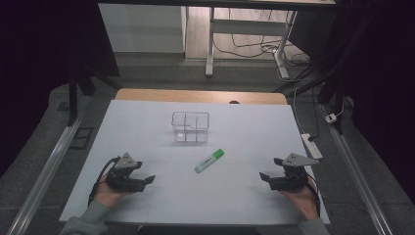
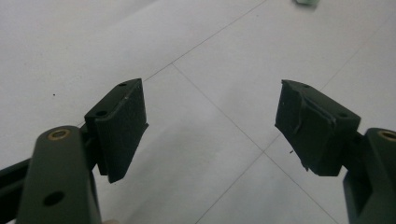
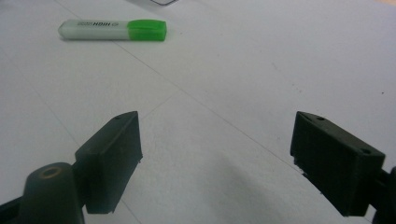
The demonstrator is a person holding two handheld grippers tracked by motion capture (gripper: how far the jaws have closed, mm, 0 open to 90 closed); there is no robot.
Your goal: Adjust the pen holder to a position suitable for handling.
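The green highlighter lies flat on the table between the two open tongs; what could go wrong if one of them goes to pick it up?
1. The highlighter lies flat and diagonal on the smooth white table. If the tongs do not line up across its body, it may roll or slide away.
2. The clear container stands just behind it. A push from the right tongs or left tongs could knock the highlighter against it, or shift the light container.
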